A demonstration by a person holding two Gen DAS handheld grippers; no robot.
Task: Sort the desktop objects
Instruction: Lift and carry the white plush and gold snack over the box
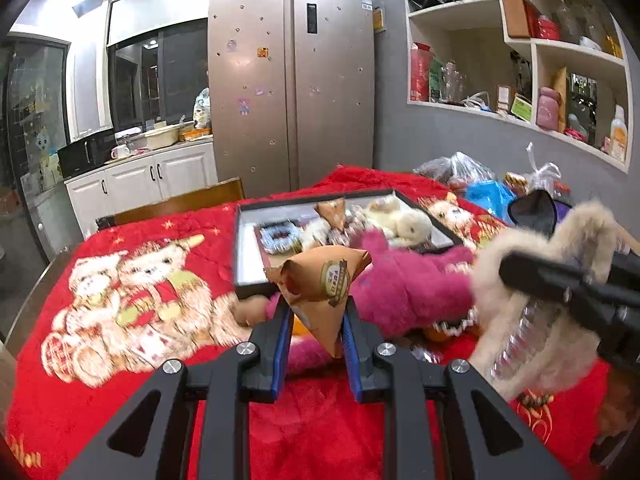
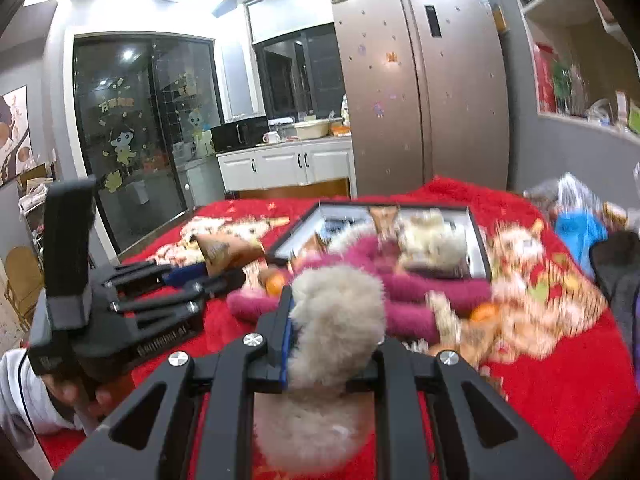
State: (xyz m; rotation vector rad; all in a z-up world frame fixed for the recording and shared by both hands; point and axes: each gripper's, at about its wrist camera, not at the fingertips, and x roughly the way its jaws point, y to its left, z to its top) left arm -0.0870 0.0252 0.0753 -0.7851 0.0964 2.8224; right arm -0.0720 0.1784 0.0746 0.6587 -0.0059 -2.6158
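Observation:
My left gripper [image 1: 316, 320] is shut on a brown paper-wrapped triangular packet [image 1: 320, 280] and holds it above the red blanket, near the front of the black tray [image 1: 240, 240]. It also shows in the right wrist view [image 2: 224, 252]. My right gripper [image 2: 332, 320] is shut on a beige fluffy plush piece [image 2: 336, 320], seen at the right of the left wrist view [image 1: 540, 280]. The tray holds a cream plush toy [image 1: 404, 220], a blue scrunchie [image 1: 280, 236] and another brown packet [image 1: 332, 210]. A pink plush toy [image 1: 400, 284] lies in front of the tray.
A red blanket with bear print [image 1: 132, 292] covers the table. Plastic bags and a blue item [image 1: 488, 196] sit at the back right. Oranges [image 2: 484, 312] lie by the pink plush. A fridge [image 1: 292, 80] and wall shelves [image 1: 520, 80] stand behind.

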